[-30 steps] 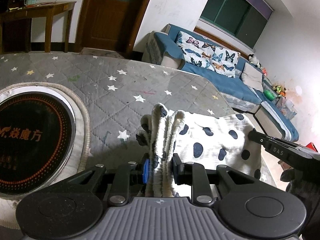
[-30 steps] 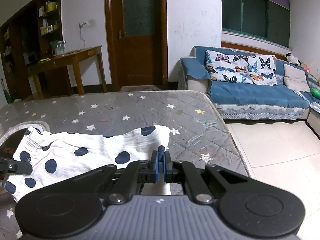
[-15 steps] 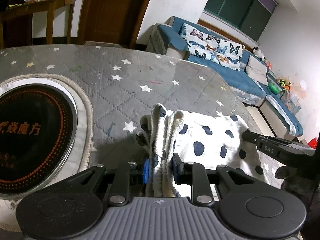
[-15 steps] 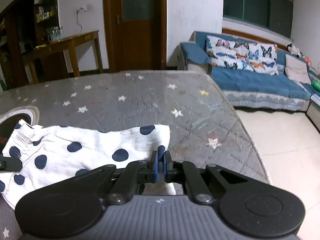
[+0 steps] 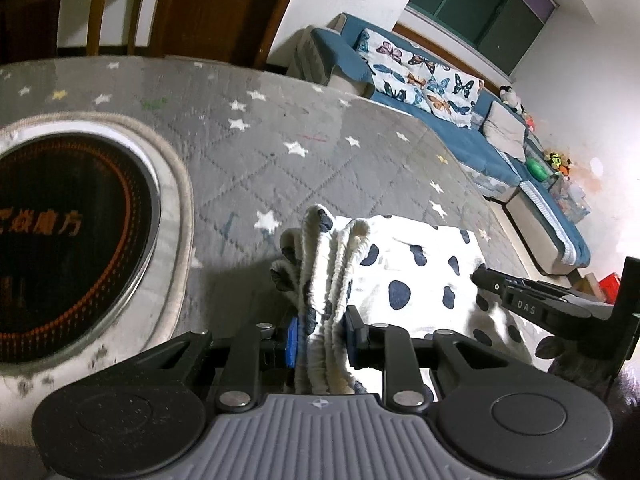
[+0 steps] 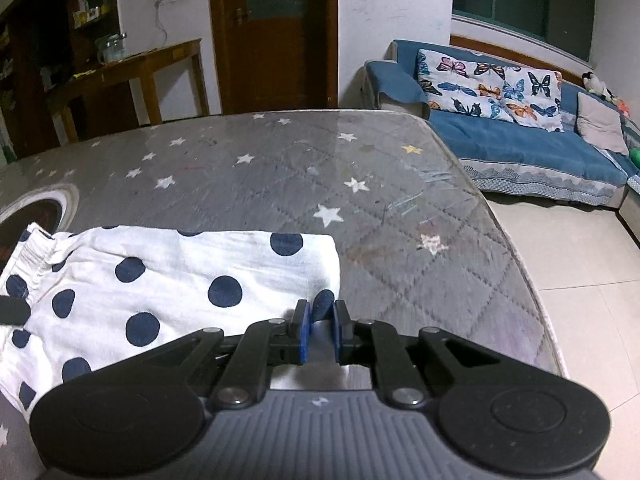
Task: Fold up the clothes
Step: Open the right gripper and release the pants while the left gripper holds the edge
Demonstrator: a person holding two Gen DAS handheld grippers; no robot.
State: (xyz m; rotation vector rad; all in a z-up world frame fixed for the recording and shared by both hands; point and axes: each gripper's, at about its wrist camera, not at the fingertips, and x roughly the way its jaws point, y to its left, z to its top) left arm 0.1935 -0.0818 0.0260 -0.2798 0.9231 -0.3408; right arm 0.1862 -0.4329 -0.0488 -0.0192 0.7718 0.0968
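A white garment with dark blue dots (image 5: pixel 404 268) lies folded on the grey star-patterned table cover (image 5: pixel 280 128). My left gripper (image 5: pixel 320 332) is shut on the bunched elastic waistband, which stands up between its pads. My right gripper (image 6: pixel 321 320) sits low at the garment (image 6: pixel 168 280) hem end, near the table's right edge. Its jaws are opening, and a dark-dotted corner of cloth sits loosely in the small gap between the blue pads. The right gripper (image 5: pixel 524 300) also shows at the right of the left wrist view. The left gripper's tip (image 6: pixel 12 310) pokes in at the left edge of the right wrist view.
A round black heater plate (image 5: pixel 60 232) with a pale rim is set into the table at the left. The table's rounded edge (image 6: pixel 520 264) drops to a tiled floor on the right. A blue sofa (image 6: pixel 520 144) with butterfly cushions stands beyond, and a wooden side table (image 6: pixel 152 64) by the door.
Both grippers have sunk toward the table with the garment, which now lies flatter. The right gripper's pads, pressed together before, have parted a little around the hem corner.
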